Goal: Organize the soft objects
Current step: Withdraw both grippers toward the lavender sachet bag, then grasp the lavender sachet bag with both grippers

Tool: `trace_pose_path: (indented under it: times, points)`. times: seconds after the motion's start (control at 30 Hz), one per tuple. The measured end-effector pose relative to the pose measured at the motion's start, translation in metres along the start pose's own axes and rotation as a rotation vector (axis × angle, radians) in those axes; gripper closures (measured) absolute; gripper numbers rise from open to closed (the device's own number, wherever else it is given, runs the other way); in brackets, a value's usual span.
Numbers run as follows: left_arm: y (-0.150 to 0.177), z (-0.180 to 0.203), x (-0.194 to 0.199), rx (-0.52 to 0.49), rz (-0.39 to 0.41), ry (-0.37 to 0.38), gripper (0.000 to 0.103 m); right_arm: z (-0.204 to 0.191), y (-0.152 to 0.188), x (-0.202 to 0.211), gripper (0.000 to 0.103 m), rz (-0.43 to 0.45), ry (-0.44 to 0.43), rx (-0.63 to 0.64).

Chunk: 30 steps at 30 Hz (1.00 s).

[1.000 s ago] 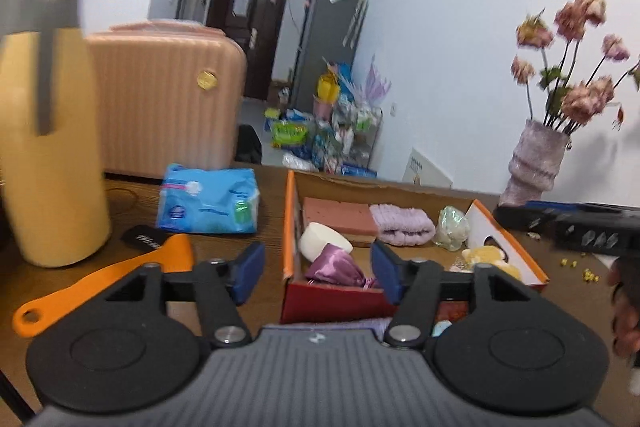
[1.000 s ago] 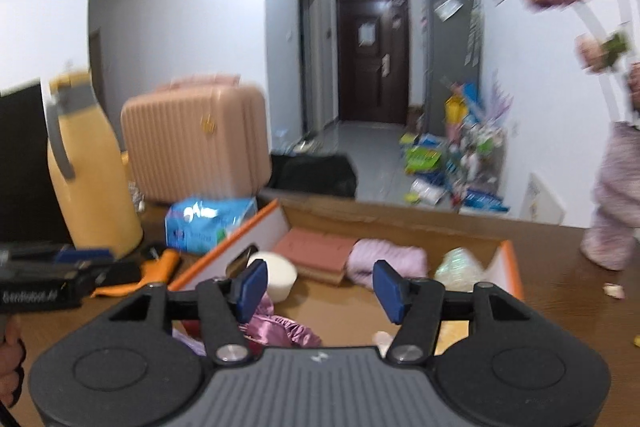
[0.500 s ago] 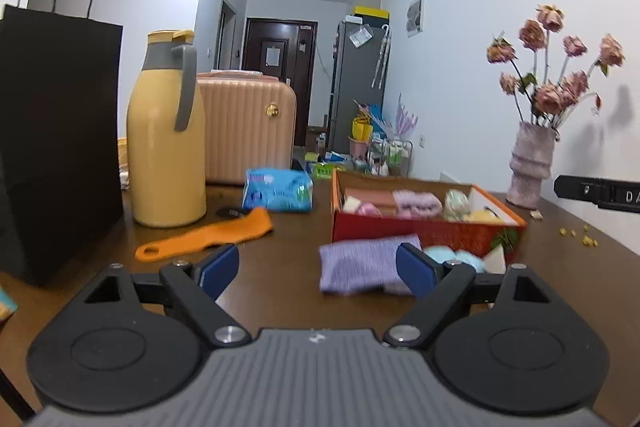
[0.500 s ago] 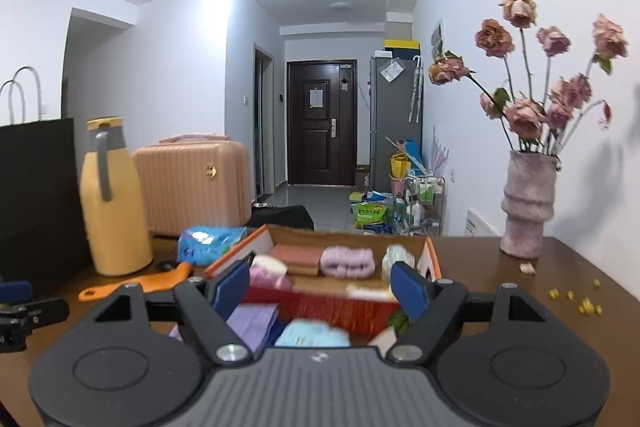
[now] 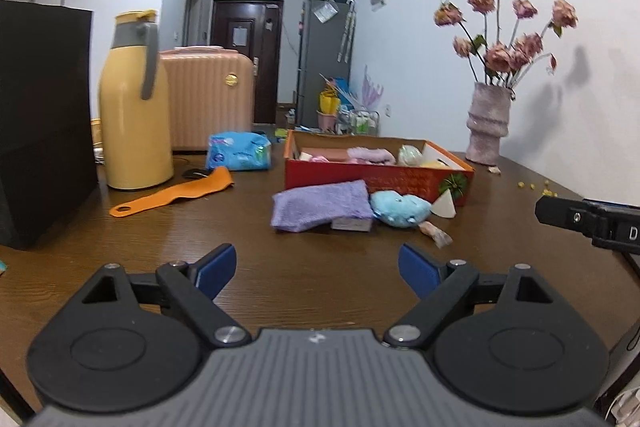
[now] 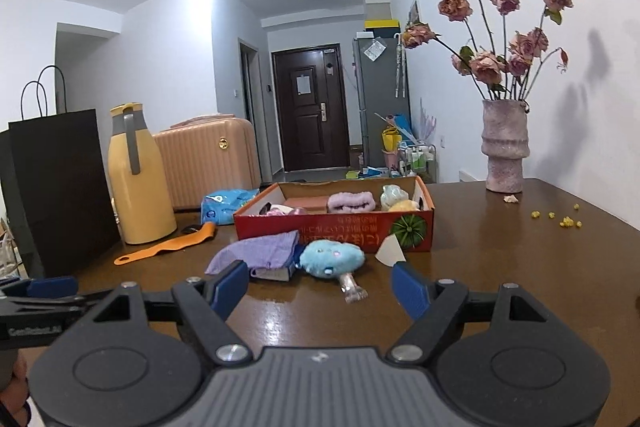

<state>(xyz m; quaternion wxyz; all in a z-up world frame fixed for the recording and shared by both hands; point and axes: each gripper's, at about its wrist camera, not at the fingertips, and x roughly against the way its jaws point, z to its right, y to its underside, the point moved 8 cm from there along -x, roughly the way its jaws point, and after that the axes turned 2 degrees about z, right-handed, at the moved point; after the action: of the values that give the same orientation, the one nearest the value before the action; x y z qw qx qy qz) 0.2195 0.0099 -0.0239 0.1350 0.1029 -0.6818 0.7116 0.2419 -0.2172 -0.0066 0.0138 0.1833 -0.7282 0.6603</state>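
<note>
A red cardboard box (image 5: 376, 179) (image 6: 332, 227) stands mid-table and holds a pink headband (image 6: 351, 202) and other soft pieces. In front of it lie a purple cloth (image 5: 320, 205) (image 6: 260, 251), a blue plush toy (image 5: 400, 209) (image 6: 332, 259) and a white wedge sponge (image 5: 444, 205) (image 6: 390, 249). My left gripper (image 5: 316, 259) hovers low over bare table short of the cloth, open and empty. My right gripper (image 6: 320, 273) is open too, just short of the plush, with nothing between its fingers.
At the left stand a yellow thermos (image 5: 134, 107) and a black paper bag (image 5: 40, 123). An orange strip (image 5: 176, 193) and a blue tissue pack (image 5: 238, 151) lie beside the box. A vase of dried flowers (image 5: 488, 123) stands at the back right, with yellow crumbs (image 5: 536, 185) nearby.
Both grippers have drawn back from over the box toward the near table edge and sunk a little. Their jaws have widened. The cloth, plush and sponge came into view.
</note>
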Motion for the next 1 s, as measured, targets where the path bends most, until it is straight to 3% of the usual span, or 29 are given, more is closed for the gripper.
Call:
trace_pose_path:
  times: [0.3,0.43,0.6,0.73,0.87,0.93,1.0]
  points:
    - [-0.004,-0.016,-0.048,0.056,-0.063,-0.002,0.013,0.015,0.017,-0.038,0.03,-0.1,-0.029,-0.065]
    - [-0.026,-0.041,-0.094,0.09,-0.054,-0.019,0.013,0.013,0.009,-0.08,0.033,-0.131,-0.074,-0.081]
    - [-0.038,-0.069,-0.174,0.192,-0.118,0.039,0.015,-0.001,-0.006,-0.161,0.036,-0.159,-0.12,-0.081]
    - [-0.033,-0.082,-0.232,0.256,-0.2,0.05,0.023,-0.014,-0.008,-0.228,0.045,-0.208,-0.139,-0.087]
    - [-0.026,-0.083,-0.257,0.313,-0.243,0.117,0.029,-0.028,-0.004,-0.279,0.047,-0.243,-0.145,-0.079]
    - [-0.021,-0.083,-0.265,0.341,-0.261,0.145,0.04,-0.033,0.001,-0.298,0.048,-0.26,-0.149,-0.082]
    - [-0.015,-0.084,-0.27,0.39,-0.288,0.183,0.056,-0.038,0.006,-0.312,0.059,-0.276,-0.157,-0.087]
